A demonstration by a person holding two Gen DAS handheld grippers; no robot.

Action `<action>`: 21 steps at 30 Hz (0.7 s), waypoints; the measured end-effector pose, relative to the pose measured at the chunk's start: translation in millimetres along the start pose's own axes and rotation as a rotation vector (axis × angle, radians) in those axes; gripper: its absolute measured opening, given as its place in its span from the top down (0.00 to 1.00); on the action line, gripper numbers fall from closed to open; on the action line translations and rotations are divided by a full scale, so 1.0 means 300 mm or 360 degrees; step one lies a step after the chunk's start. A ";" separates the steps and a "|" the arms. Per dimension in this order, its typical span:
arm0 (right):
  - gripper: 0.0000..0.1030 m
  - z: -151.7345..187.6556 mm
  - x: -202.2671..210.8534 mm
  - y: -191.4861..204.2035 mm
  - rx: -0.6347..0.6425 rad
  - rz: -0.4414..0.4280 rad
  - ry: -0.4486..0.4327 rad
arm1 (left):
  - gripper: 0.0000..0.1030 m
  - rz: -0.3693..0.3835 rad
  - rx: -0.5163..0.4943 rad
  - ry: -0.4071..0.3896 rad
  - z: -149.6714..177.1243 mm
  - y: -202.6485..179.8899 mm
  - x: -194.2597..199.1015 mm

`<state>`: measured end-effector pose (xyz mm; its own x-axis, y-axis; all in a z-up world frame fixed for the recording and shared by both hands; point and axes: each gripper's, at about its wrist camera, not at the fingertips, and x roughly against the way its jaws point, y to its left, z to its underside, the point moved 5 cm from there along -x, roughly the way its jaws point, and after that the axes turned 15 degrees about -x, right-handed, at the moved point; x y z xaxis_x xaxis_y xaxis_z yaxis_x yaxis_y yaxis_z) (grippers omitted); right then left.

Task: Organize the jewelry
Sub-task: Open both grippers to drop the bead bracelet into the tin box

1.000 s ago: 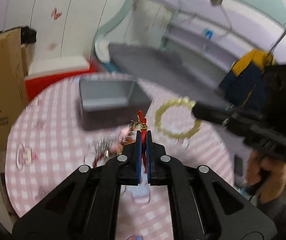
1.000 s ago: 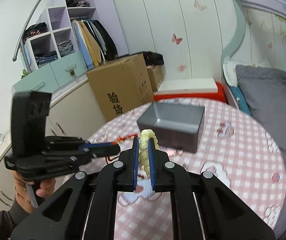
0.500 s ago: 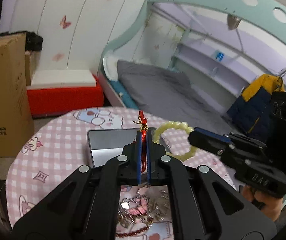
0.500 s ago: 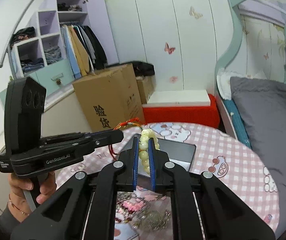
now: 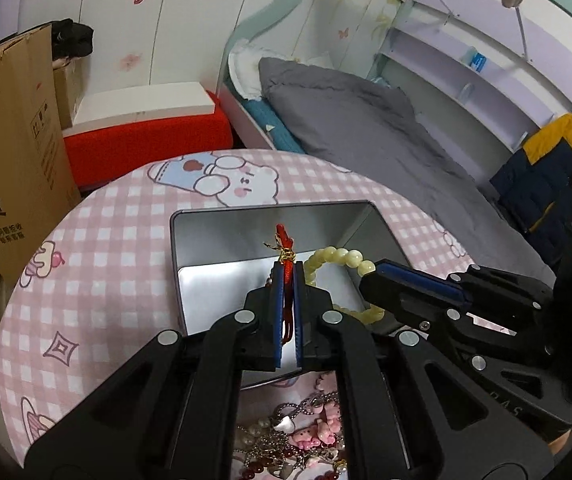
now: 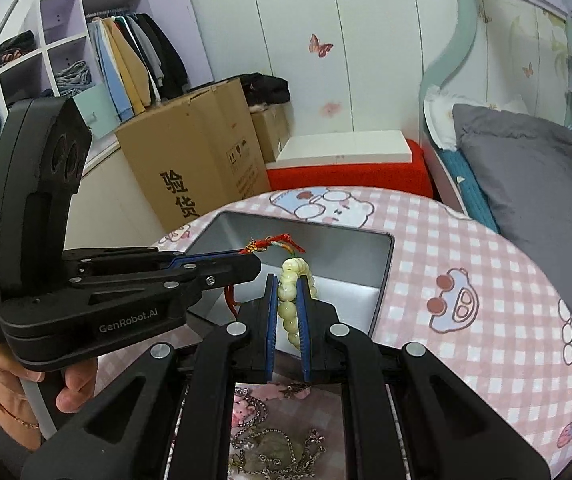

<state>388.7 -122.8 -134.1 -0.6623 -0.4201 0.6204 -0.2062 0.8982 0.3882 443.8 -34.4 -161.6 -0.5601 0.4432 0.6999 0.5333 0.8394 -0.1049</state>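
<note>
Grippers point(image 5: 286, 276), two; bracelets point(image 5: 338, 258), two; tin point(image 5: 222, 240), one

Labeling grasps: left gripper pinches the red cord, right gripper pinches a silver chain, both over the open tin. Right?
Not quite. The right gripper is shut on the pale yellow bead bracelet, as the right wrist view shows. The left gripper does pinch the red cord over the tin.

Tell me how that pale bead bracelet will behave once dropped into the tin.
The bead bracelet hangs in a loop from the right gripper, so it is likely floppy and should collapse. Round beads may slide on the smooth tin floor.
</note>
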 end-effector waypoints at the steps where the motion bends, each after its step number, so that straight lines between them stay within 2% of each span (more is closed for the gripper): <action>1: 0.92 0.003 0.001 -0.001 -0.0004 -0.0004 0.0002 | 0.95 -0.0002 0.0003 0.0012 0.003 0.000 0.000; 9: 0.88 0.009 0.046 0.015 -0.0037 -0.0030 0.0000 | 0.95 -0.0009 -0.0028 0.0018 0.014 -0.027 0.046; 11: 0.85 0.010 0.068 0.019 -0.0036 -0.0034 -0.0014 | 0.92 -0.0014 -0.0047 0.0020 0.014 -0.038 0.057; 12: 0.84 0.011 0.080 0.020 -0.0037 -0.0036 -0.0021 | 0.78 -0.0019 -0.0056 0.0022 0.013 -0.044 0.063; 13: 0.82 0.010 0.095 0.023 -0.0042 -0.0039 -0.0033 | 0.47 -0.0022 -0.0060 0.0018 0.011 -0.047 0.067; 14: 0.81 0.012 0.112 0.026 -0.0044 -0.0042 -0.0043 | 0.35 -0.0035 -0.0057 -0.0009 0.010 -0.048 0.080; 15: 0.81 0.013 0.122 0.030 -0.0045 -0.0043 -0.0049 | 0.34 -0.0063 -0.0047 -0.0064 0.006 -0.048 0.102; 21: 0.81 0.044 0.220 0.042 -0.0046 -0.0056 -0.0095 | 0.34 -0.0106 -0.0132 -0.0112 0.038 -0.076 0.209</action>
<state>332.8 -137.5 -97.4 -0.6970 -0.4420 0.5647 -0.2098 0.8787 0.4288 389.2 -22.3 -123.5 -0.6373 0.4109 0.6519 0.5424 0.8401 0.0007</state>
